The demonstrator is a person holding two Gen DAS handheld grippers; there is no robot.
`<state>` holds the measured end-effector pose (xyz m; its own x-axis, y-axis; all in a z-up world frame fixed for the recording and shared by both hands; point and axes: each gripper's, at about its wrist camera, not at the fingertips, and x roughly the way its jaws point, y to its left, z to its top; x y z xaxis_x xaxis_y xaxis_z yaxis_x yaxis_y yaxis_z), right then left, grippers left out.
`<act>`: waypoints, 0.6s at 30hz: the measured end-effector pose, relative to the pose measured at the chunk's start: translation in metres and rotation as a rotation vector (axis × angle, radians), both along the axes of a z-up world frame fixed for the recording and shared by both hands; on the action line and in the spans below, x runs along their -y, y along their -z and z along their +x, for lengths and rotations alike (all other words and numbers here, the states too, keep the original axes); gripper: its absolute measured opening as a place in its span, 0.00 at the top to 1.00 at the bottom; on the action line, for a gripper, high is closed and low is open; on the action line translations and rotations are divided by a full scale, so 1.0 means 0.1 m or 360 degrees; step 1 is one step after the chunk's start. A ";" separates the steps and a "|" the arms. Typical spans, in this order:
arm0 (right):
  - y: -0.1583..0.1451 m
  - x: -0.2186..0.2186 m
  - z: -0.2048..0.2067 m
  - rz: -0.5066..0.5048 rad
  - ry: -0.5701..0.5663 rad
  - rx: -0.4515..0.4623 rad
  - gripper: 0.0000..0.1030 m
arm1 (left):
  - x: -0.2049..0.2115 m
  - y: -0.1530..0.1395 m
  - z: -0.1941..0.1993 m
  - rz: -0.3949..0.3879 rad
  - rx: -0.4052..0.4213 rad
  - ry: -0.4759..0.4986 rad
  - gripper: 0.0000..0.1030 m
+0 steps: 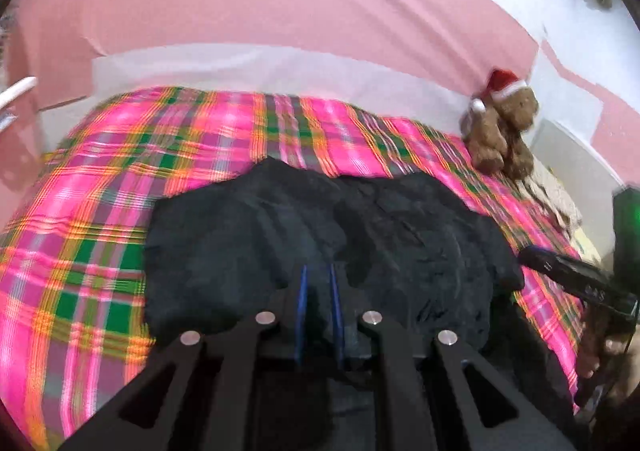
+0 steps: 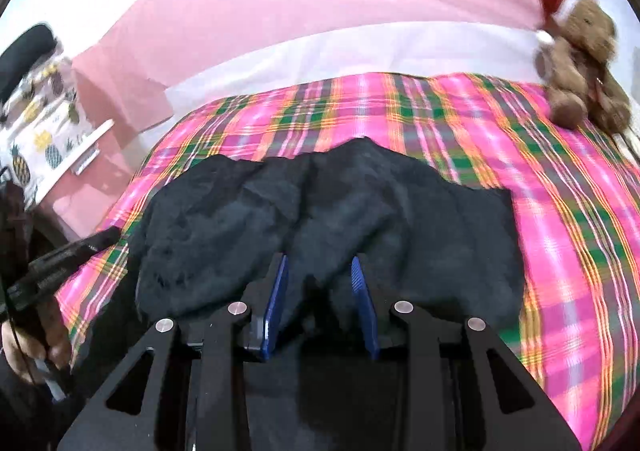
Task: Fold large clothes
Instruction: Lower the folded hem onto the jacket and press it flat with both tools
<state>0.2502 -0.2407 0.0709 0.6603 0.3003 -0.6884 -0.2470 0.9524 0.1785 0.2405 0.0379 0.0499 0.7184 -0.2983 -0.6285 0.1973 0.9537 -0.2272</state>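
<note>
A large dark garment lies bunched on a bed with a pink plaid cover. My left gripper has its blue pads close together, pinching the near edge of the garment. In the right wrist view the garment spreads across the near part of the plaid cover. My right gripper has its blue pads apart, with dark cloth lying between them at the near edge. The right gripper also shows at the right of the left wrist view.
A brown teddy bear with a red Santa hat sits at the far right of the bed, also in the right wrist view. A pink wall is behind. A pineapple-print cloth lies at left.
</note>
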 end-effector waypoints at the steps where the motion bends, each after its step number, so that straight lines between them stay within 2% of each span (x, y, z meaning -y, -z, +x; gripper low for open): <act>1: 0.12 -0.10 0.10 -0.0043 -0.0029 -0.0030 0.67 | 0.06 0.12 0.06 0.0015 -0.0033 0.0006 0.88; 4: 0.59 -0.21 0.31 -0.0198 -0.0042 -0.0209 0.67 | 0.11 0.53 0.14 0.0002 -0.0183 -0.0003 0.88; 7: 0.94 -0.16 0.27 -0.0214 -0.0044 -0.0259 0.68 | 0.08 0.80 0.08 -0.0007 -0.0198 0.0010 0.88; 13: 1.10 -0.14 0.27 -0.0197 -0.0013 -0.0235 0.69 | 0.11 0.95 0.11 0.0001 -0.0213 0.0003 0.88; 16: 1.09 -0.18 0.27 -0.0229 0.0000 -0.0218 0.69 | 0.13 0.93 0.11 0.0037 -0.0218 -0.0008 0.88; 18: 1.00 -0.14 0.20 -0.0197 0.0019 -0.0243 0.69 | 0.14 0.83 0.05 0.0078 -0.0221 -0.0023 0.88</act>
